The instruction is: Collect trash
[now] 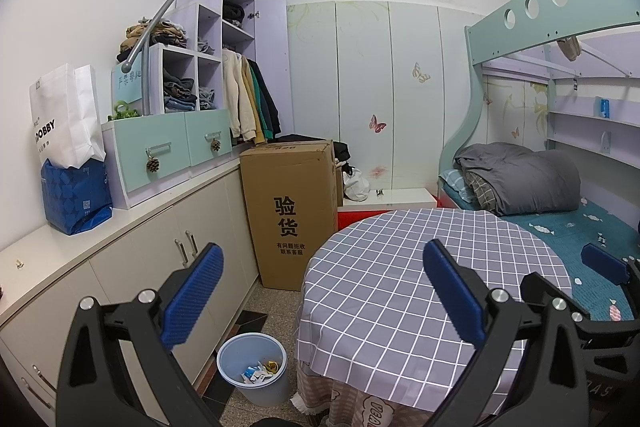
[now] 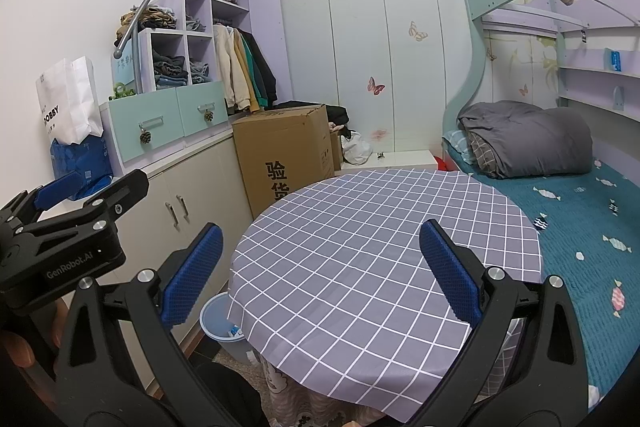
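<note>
Fingers (image 1: 192,297) of the left gripper (image 1: 320,301) stand spread wide and hold nothing; those of the right gripper (image 2: 320,277) are likewise spread and empty. Both hover above a round bench (image 1: 420,267) draped in a grey checked cloth, whose visible top carries no litter. The task's thing, the trash (image 1: 258,373), lies as crumpled wrappers and paper scraps inside a pale blue waste bin (image 1: 240,347) on the floor, just beside the bench's left edge and in front of the cream cabinet doors (image 1: 168,267). A tall cardboard box (image 1: 292,203) stands behind the bin. From the right wrist view the bin (image 2: 214,311) is half hidden under the cloth's overhang.

Judged from this, collection looks largely complete, or a search for remaining pieces is in hand. To do that well, sweep the floor around the bin and bench skirt before closing the fingers on anything, and approach small scraps from above.

The bin stands upright, mouth upward, long axis vertical; the scraps inside lie jumbled, with no common direction discernible.
</note>
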A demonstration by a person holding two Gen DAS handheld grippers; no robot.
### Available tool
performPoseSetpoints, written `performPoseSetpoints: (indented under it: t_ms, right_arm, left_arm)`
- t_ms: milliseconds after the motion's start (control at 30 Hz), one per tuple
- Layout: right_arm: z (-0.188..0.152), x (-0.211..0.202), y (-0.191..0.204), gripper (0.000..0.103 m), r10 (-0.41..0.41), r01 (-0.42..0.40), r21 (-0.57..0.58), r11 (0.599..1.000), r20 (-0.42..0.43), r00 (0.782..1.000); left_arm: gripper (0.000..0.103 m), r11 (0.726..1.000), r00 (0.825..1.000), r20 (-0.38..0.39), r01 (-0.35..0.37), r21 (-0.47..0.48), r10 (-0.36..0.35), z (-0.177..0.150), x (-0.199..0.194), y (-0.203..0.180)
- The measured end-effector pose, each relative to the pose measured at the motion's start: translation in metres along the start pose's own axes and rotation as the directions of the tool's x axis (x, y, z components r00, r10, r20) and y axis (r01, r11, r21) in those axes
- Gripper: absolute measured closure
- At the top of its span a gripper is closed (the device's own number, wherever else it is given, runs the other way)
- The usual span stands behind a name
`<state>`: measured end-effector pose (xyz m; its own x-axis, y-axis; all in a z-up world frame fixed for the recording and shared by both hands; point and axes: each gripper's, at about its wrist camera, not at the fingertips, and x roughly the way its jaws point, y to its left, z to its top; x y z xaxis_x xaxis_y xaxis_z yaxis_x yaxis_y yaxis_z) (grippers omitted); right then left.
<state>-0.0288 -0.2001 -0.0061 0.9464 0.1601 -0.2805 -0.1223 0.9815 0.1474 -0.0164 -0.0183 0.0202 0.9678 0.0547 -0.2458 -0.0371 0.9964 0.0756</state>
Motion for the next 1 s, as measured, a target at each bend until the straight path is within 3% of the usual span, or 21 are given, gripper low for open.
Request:
performPoseSetpoints:
  t_ms: [1000]
  right_arm:
    - [-0.0021, 0.0026, -0.0037, 0.007, 0.002, -0.002, 0.000, 1.000, -0.006, 1.000]
  left_arm:
    - [0.005, 1.000, 1.000, -0.004, 0.003, 0.002, -0.003, -0.0028, 0.0042, 0.0034]
